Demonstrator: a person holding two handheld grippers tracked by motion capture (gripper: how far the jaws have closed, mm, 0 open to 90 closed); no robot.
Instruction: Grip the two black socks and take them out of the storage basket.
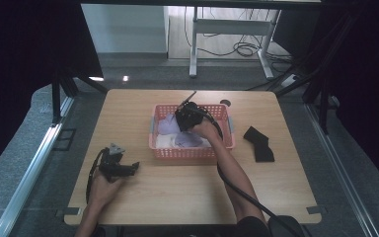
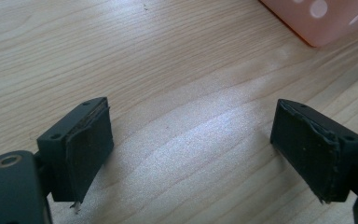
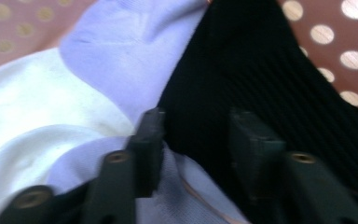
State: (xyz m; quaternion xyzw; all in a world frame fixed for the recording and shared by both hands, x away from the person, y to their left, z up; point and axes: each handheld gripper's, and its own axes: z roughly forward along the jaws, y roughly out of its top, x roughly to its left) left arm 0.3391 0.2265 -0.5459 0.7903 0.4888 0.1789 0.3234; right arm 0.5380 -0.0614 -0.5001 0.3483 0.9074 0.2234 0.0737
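Observation:
A pink perforated basket stands mid-table and holds lilac cloth and white cloth. My right gripper reaches down into it. In the right gripper view its jaws are drawn in on a fold of black ribbed cloth, next to lilac cloth and white cloth; right gripper. My left gripper rests low over the bare table at the front left. Its jaws are wide apart with nothing between them; left gripper.
A second black cloth lies on the table right of the basket. The basket's corner sits ahead of the left jaws. Bare wood surrounds the left gripper. Stand legs and cables are on the floor beyond the table.

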